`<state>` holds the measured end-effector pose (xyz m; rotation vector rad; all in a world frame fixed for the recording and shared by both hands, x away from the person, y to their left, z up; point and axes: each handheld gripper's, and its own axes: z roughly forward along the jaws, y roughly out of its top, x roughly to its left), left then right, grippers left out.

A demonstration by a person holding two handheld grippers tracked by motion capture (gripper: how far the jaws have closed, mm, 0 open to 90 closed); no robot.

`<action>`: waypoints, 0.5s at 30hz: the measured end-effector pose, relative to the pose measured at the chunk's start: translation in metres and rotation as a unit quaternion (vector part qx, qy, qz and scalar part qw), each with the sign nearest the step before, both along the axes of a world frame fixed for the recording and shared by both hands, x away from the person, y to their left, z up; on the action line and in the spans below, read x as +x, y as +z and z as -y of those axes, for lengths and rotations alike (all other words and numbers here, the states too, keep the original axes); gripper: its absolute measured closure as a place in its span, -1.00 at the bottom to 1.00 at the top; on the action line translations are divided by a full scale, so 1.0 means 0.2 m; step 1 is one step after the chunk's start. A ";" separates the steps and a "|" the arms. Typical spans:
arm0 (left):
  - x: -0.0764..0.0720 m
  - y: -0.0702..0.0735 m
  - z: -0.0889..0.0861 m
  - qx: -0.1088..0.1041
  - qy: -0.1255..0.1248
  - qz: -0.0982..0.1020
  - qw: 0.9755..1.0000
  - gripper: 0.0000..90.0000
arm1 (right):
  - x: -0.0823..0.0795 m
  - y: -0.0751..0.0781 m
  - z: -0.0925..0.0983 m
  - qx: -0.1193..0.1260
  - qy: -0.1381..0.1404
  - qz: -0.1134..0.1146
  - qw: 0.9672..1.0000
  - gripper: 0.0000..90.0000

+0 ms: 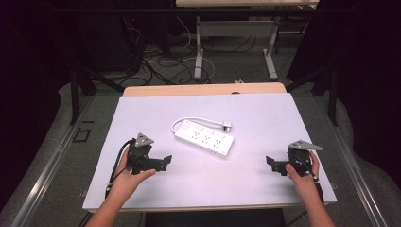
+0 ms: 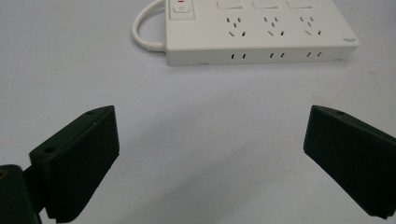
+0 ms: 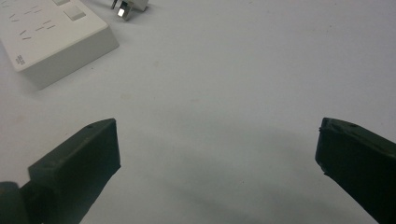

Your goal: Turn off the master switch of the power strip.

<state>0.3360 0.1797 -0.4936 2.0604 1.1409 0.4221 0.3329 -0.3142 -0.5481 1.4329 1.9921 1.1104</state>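
Pale, matte worktop [image 1: 142, 189] on a wooden board, ringed by dark curtains, grey floor and tangled cables [image 1: 156, 66] beyond the far edge. Near the middle, lying flat and slightly askew: a white power strip [image 1: 204, 138], its cord looped back at the far left end and its plug [image 1: 227, 126] resting just beside the far side. Broad bare surface on all sides of the strip, most of it along the near edge and toward both side edges. Left hand-held gripper [image 1: 166, 161] low over the worktop at near left, held from behind by the left hand [image 1: 126, 176], jaws spread wide, pointing right toward the strip and holding nothing. Right hand-held gripper [image 1: 270, 163] at near right, close to the side edge, gripped by the right hand [image 1: 302, 176], jaws likewise wide apart and empty, pointing left. Both well apart from the strip.
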 end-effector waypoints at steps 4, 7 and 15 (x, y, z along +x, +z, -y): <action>0.01 0.02 0.01 -0.011 0.001 -0.004 1.000 -0.92 | 0.00 0.00 0.00 -0.002 0.003 0.000 1.000 -1.00; 0.02 0.02 0.02 -0.023 0.003 -0.007 1.000 -0.92 | 0.00 0.00 -0.01 -0.002 0.001 -0.002 1.000 -1.00; 0.07 0.06 0.04 -0.029 0.004 -0.009 1.000 -0.92 | 0.00 -0.01 -0.01 -0.002 0.003 -0.002 1.000 -1.00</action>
